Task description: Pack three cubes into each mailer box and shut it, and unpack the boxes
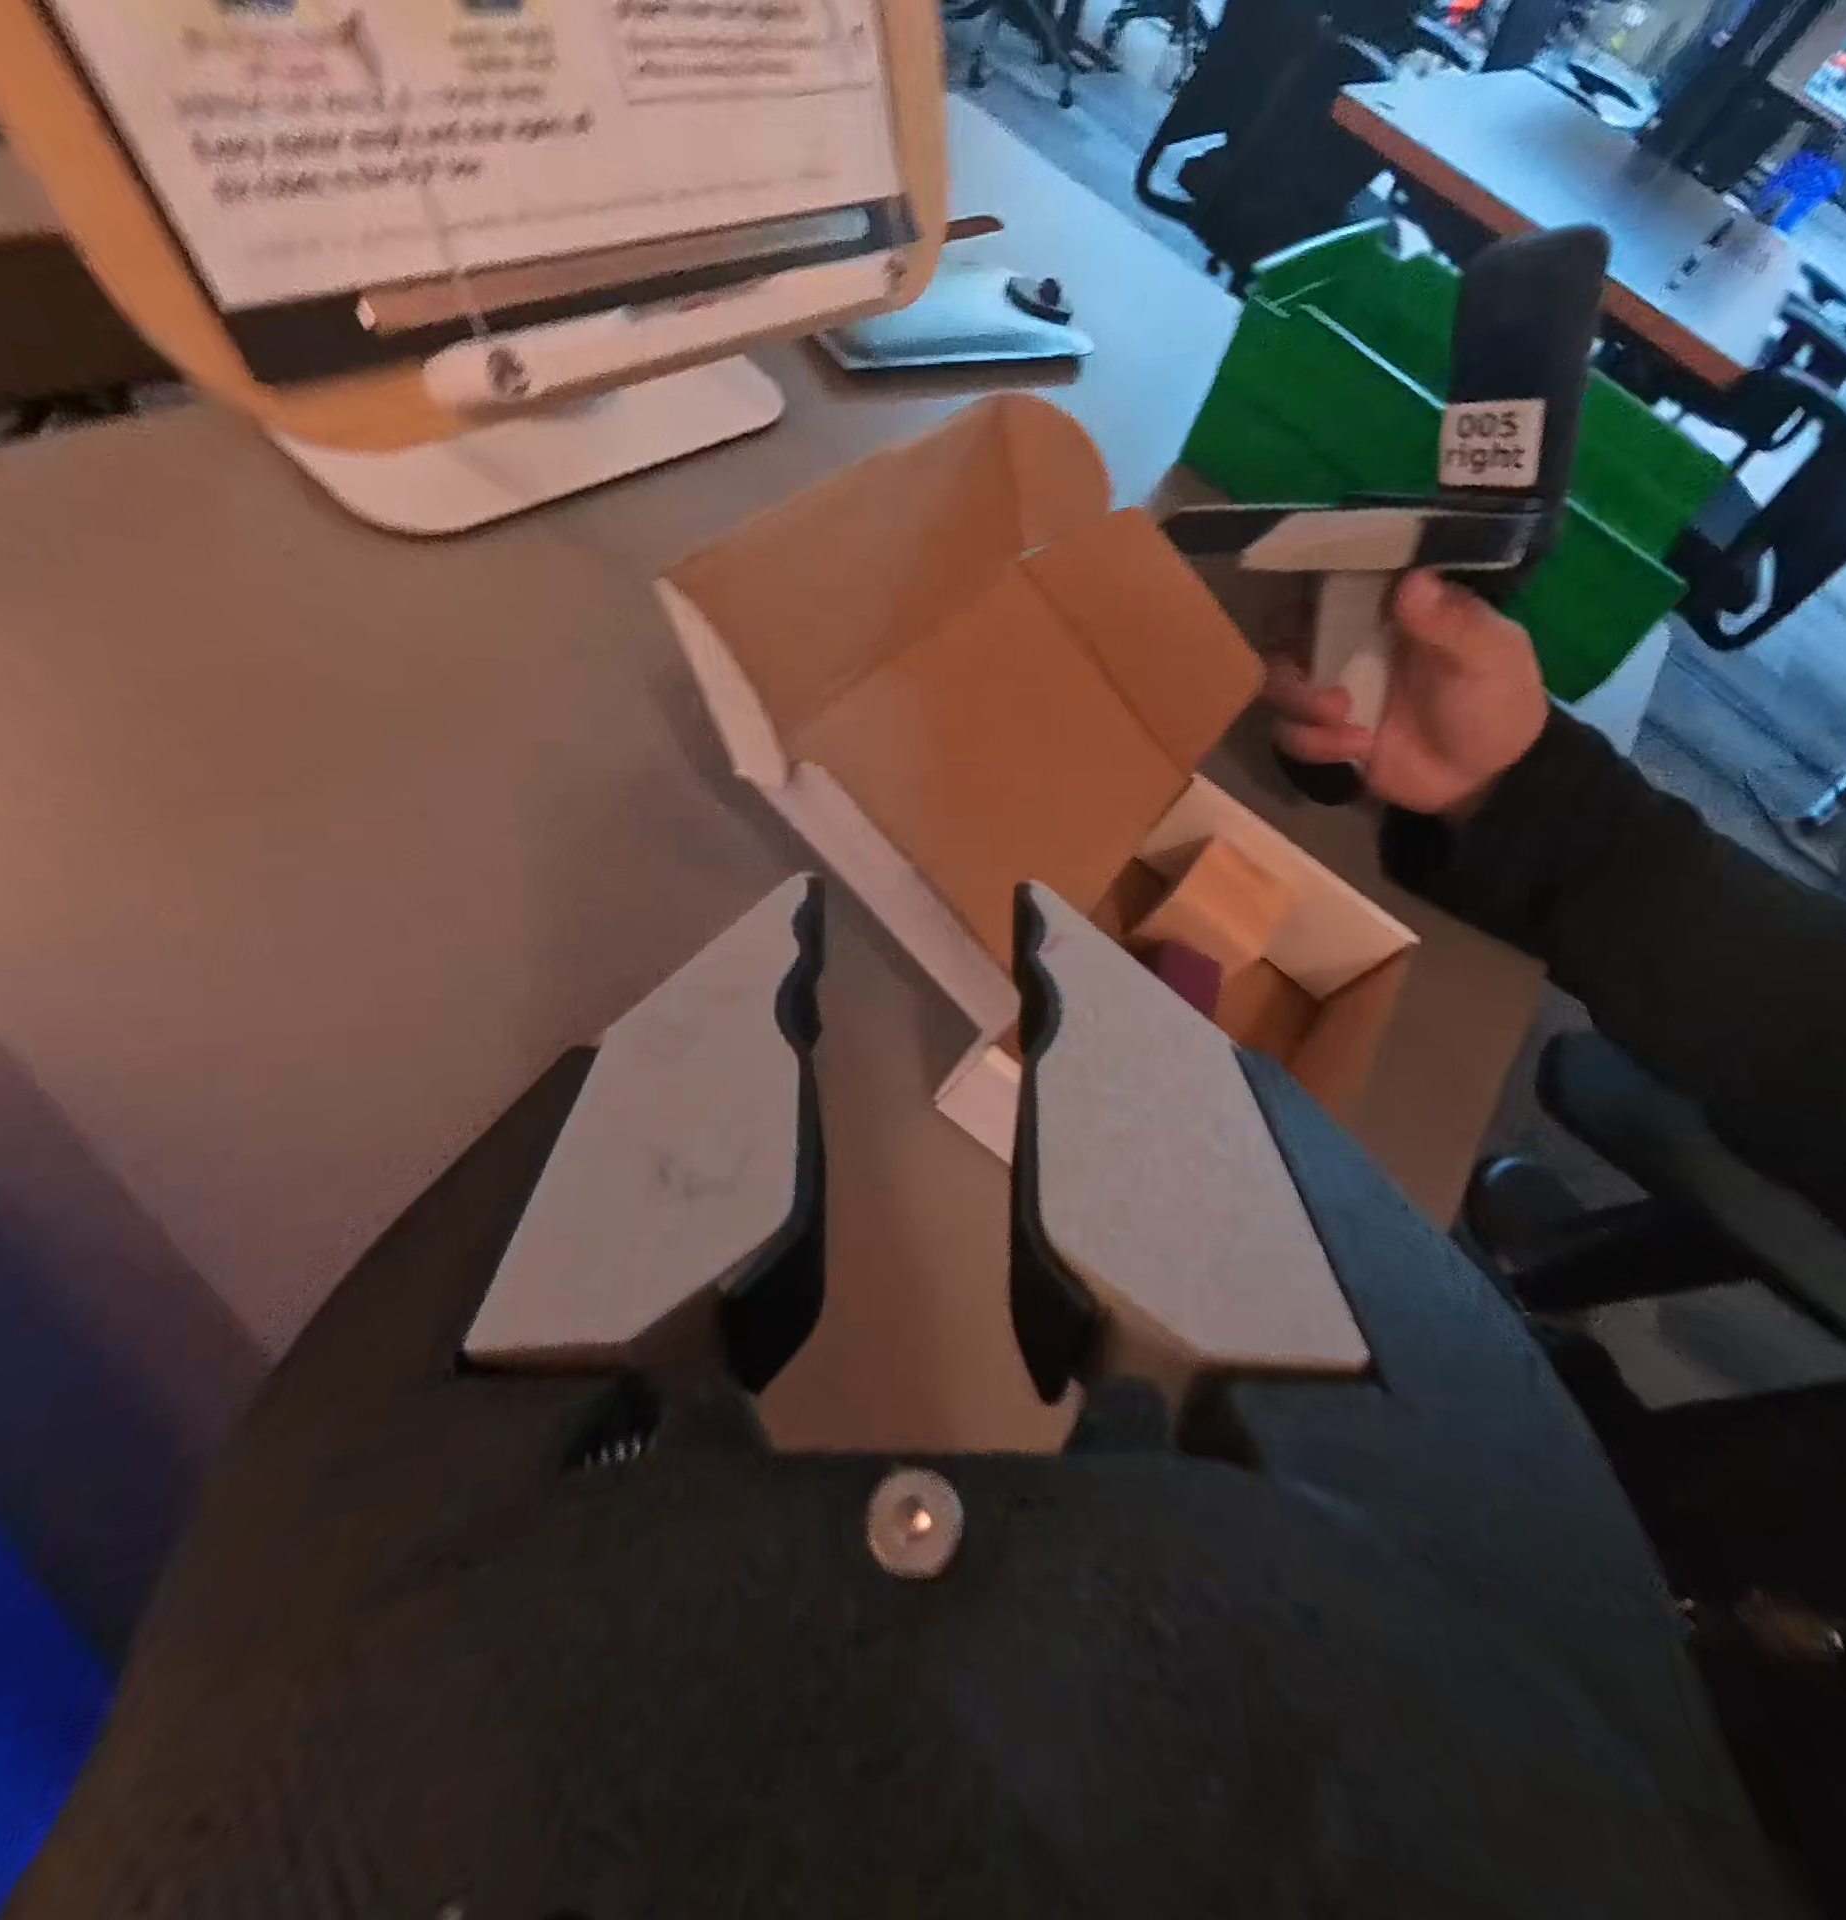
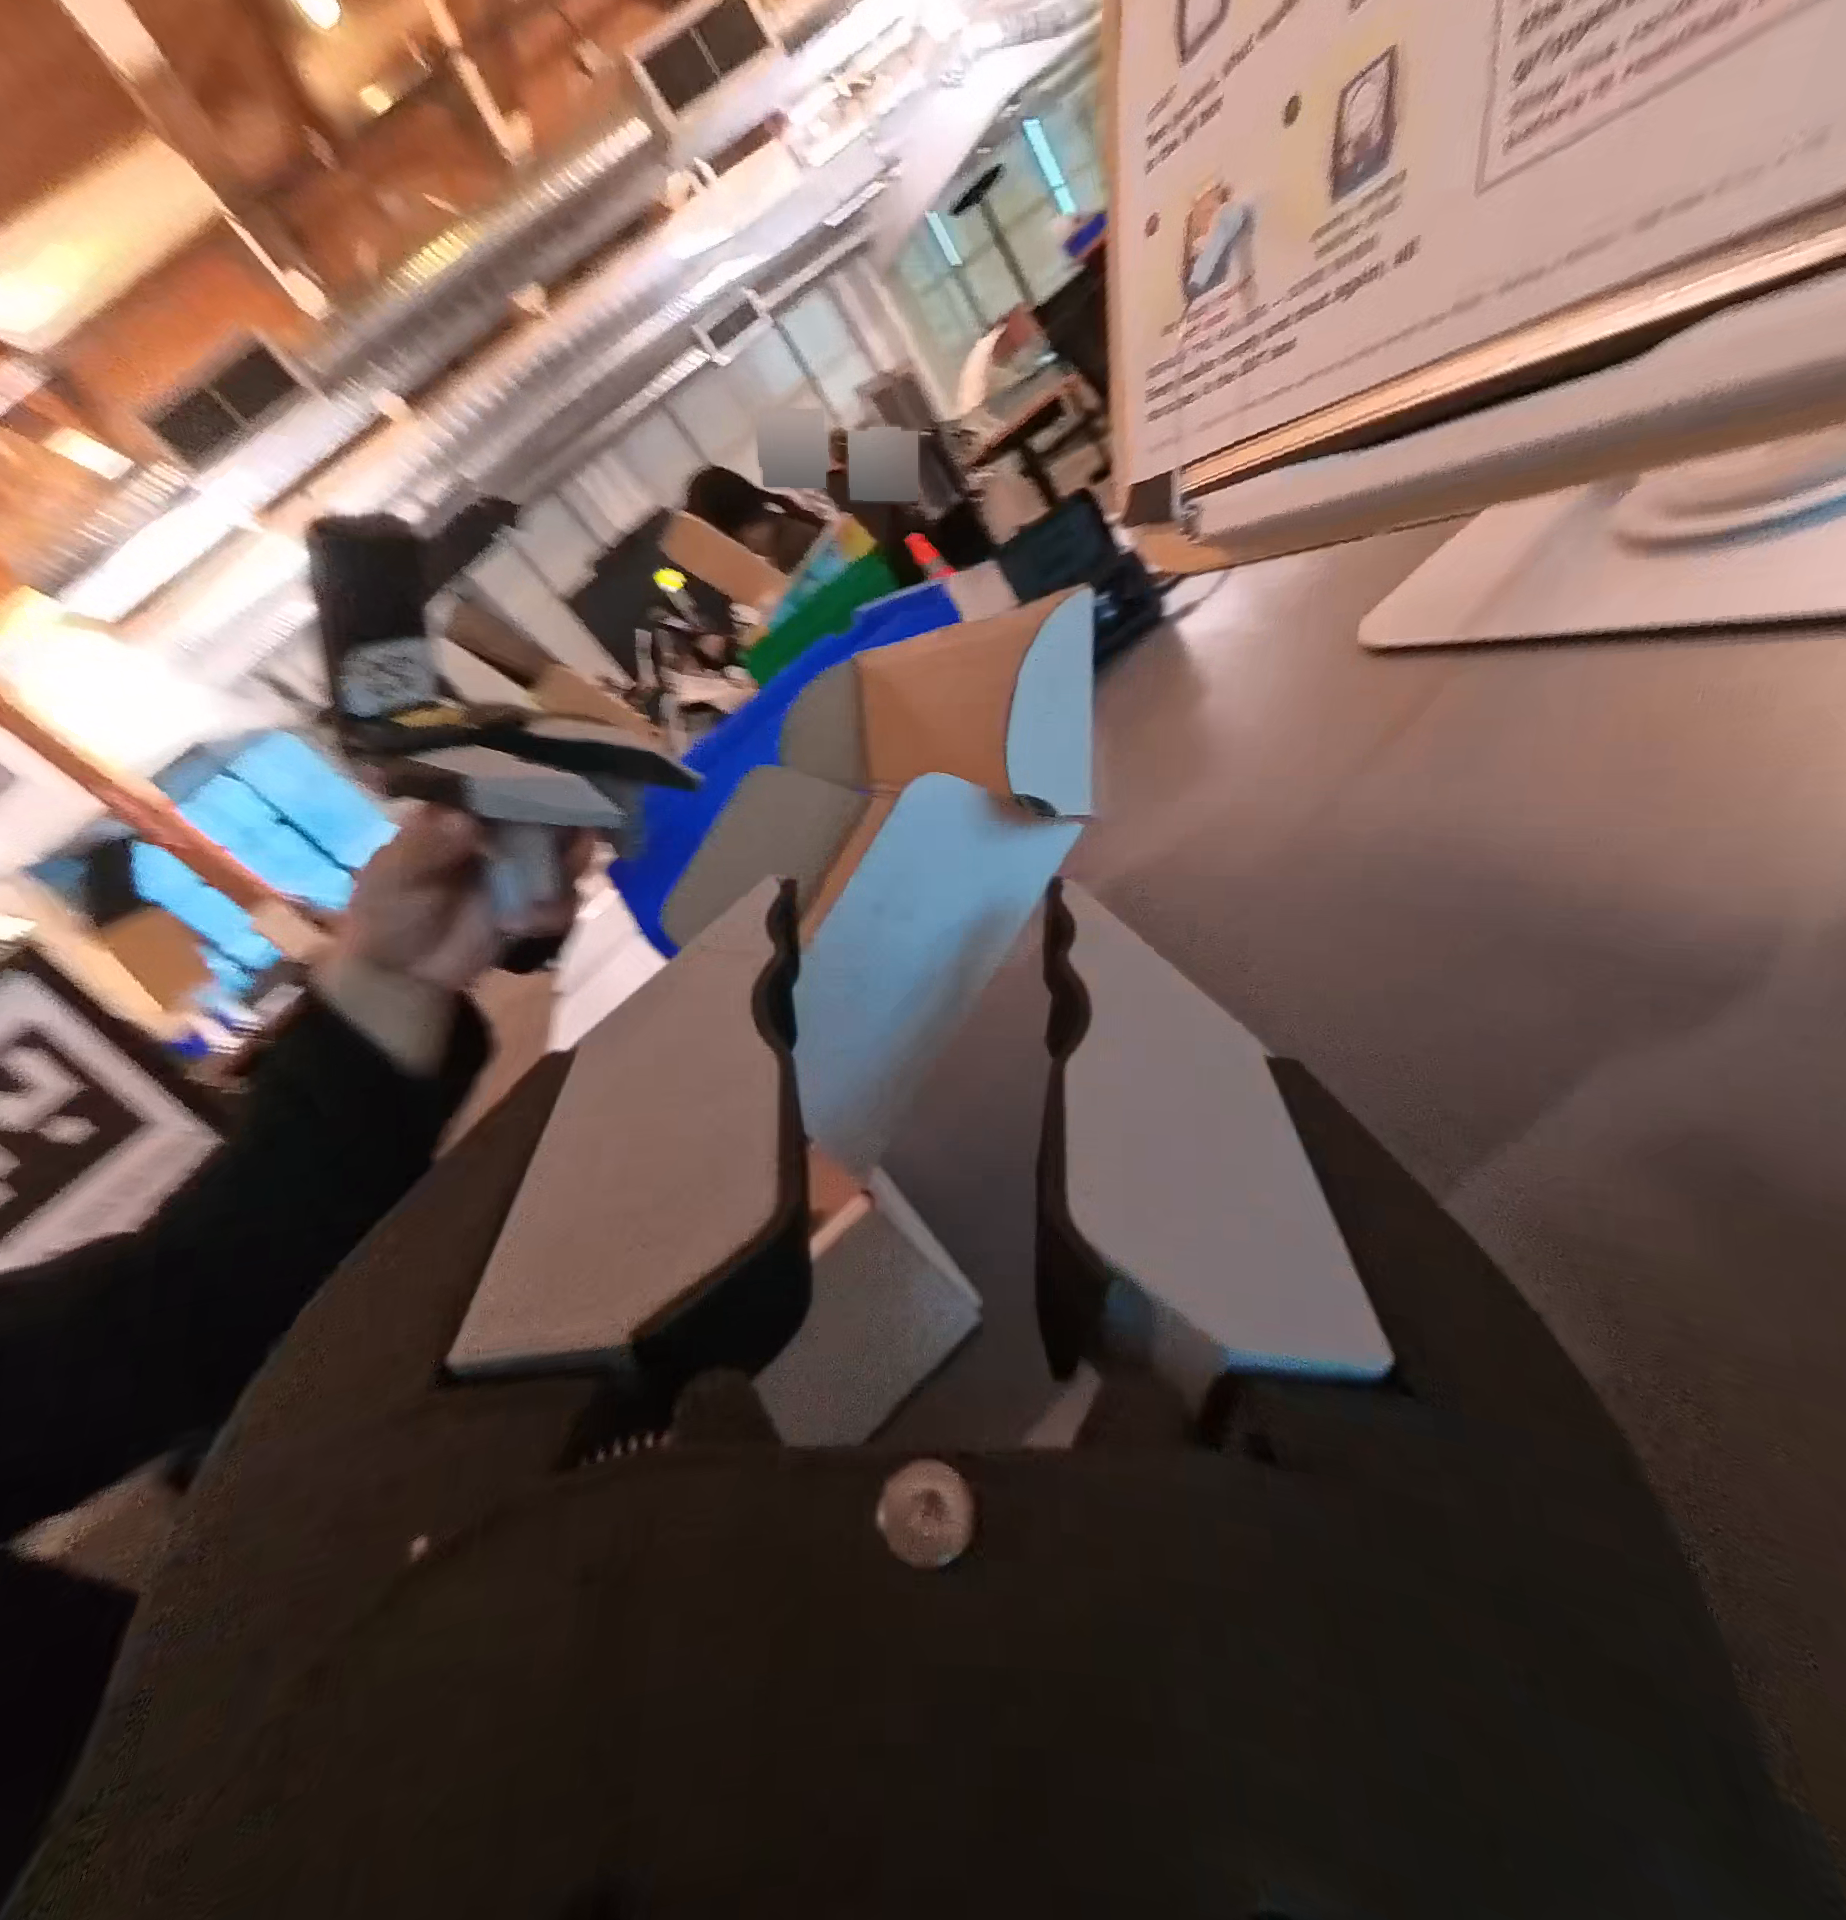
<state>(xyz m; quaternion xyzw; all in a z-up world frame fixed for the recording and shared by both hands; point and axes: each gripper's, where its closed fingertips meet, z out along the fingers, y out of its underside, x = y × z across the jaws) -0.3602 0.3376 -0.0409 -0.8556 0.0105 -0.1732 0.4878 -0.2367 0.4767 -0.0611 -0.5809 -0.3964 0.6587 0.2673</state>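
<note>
Mailer box [image 1: 1002, 717] sits open on the grey table [image 1: 327, 779] in my left wrist view, its lid raised and brown inside, white outside. In its tray I can see a pale cube [image 1: 1225, 899] and a dark purple cube [image 1: 1189, 977] beside it. My left gripper [image 1: 917, 935] hangs just short of the box's near wall, jaws parted with nothing between them. Beyond the box, a hand [image 1: 1438, 707] holds the right gripper [image 1: 1366, 530] above the table, near a green bin [image 1: 1418, 416]. A monitor [image 1: 483, 208] stands behind.

From my right wrist view, the right gripper [image 2: 919, 925] is spread and empty, pointing at the box's white flap [image 2: 919, 956]. My left gripper [image 2: 545, 769] shows at left, blurred; I cannot tell its opening here.
</note>
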